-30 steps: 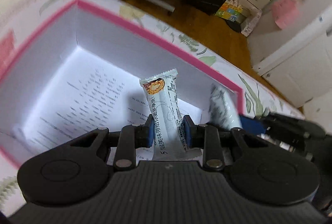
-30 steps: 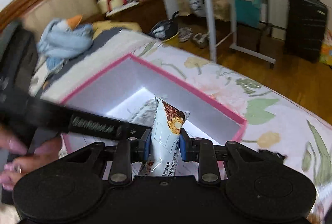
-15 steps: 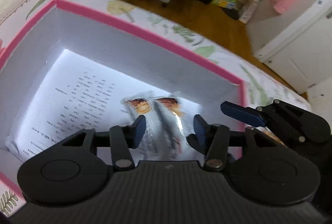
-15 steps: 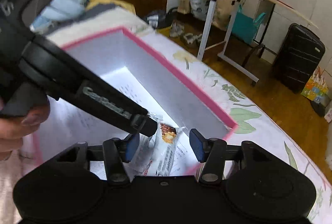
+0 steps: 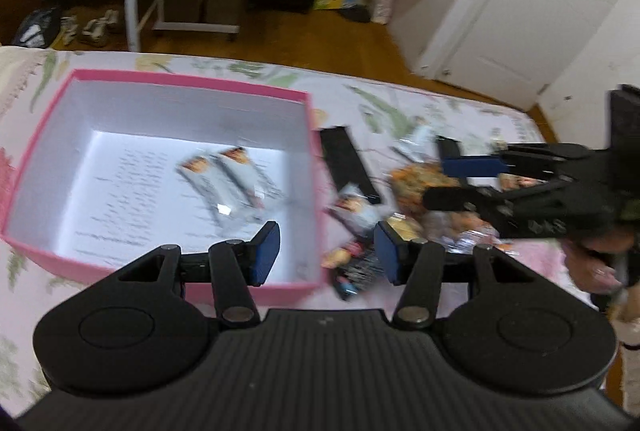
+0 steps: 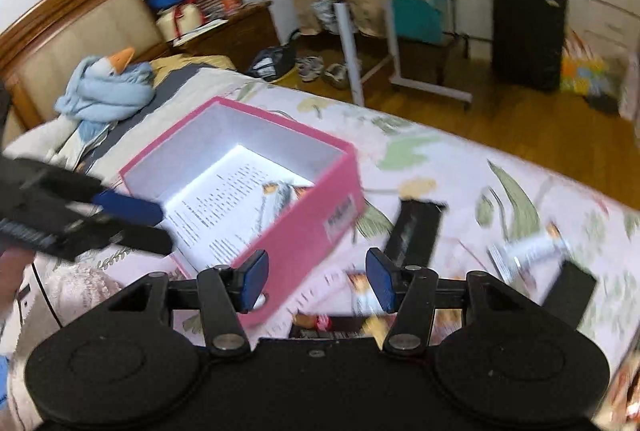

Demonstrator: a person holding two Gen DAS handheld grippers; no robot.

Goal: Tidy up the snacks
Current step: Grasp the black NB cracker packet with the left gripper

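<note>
Pink box (image 5: 120, 263): We see it on the flowery bed cover (image 5: 400, 103), in front of our left tongs (image 5: 326, 251) and a bit to their left. Its near right corner sits just past the left tongs' left finger. In the right wrist view the same box (image 6: 304, 227) is ahead and to the left of our right tongs (image 6: 316, 277).

Inside the box: A white sheet with printed lines (image 5: 132, 191) covers the floor. Two white snack bars (image 5: 230, 187) lie on it side by side, near the right wall. In the right wrist view we see only one end of a bar (image 6: 284, 191) over the near wall.

Left tongs: Our fingers are wide apart and hold nothing.

Black flat pack (image 5: 346, 163): It lies on the cover just to the right of the box, ahead of the left tongs.

Snack pile (image 5: 404, 207): Loose snacks lie on the cover outside the box, ahead of the left tongs' right finger and to its right. They are blurry, so we cannot tell each kind.

Right tongs: Our fingers are wide apart and hold nothing. In the left wrist view they (image 5: 448, 181) hang over the snack pile.

Silver wrapped snack (image 6: 528, 251): It lies on the cover to the right of the right tongs.
</note>
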